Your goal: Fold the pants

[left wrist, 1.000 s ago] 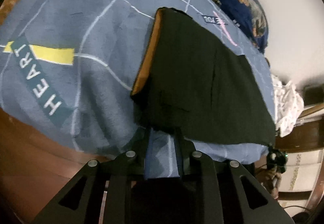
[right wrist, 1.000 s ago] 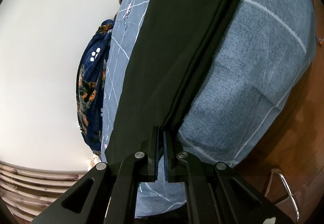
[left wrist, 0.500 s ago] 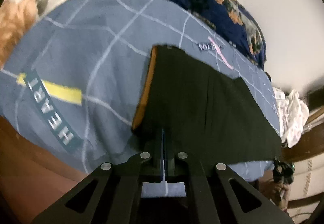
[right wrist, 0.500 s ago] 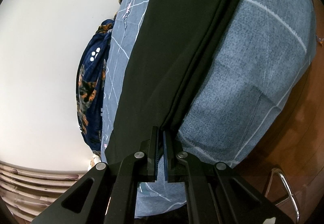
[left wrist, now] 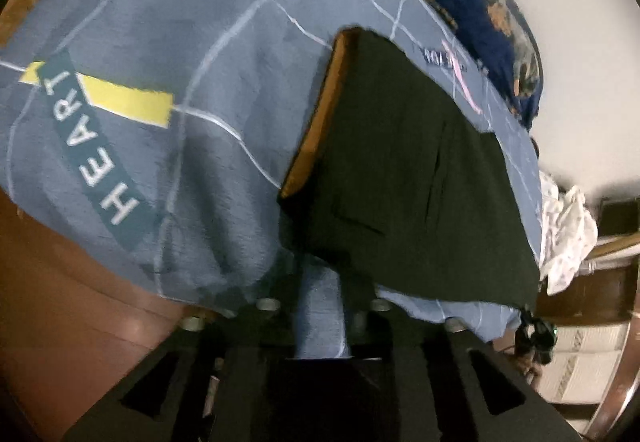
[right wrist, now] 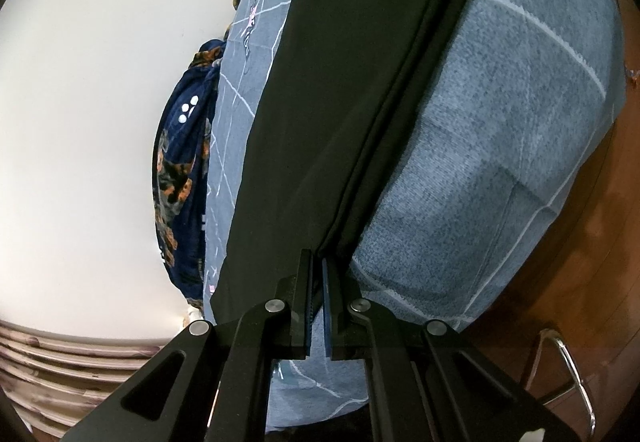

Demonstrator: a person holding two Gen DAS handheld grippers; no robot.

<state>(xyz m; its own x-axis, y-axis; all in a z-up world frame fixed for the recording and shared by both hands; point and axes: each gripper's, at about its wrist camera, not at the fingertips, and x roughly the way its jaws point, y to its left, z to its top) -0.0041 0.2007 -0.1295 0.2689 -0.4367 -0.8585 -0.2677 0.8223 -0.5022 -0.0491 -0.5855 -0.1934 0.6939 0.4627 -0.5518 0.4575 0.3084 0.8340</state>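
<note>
Black pants lie flat on a blue bedspread, folded lengthwise, with an orange lining along the waist edge. In the left wrist view my left gripper stands open at the near waist corner, its jaws apart with blue bedspread showing between them. In the right wrist view the pants run away from me as a long black strip. My right gripper is shut on the hem end of the pants at the bed's edge.
A dark blue patterned blanket lies along the far side of the bed by the white wall. A white crumpled cloth sits at the right past the bed. Brown floor and a metal chair leg lie below the bed's edge.
My left gripper was shut at the waist corner half a second ago and has opened and pulled back a little. My right gripper has stayed shut on the hem.
</note>
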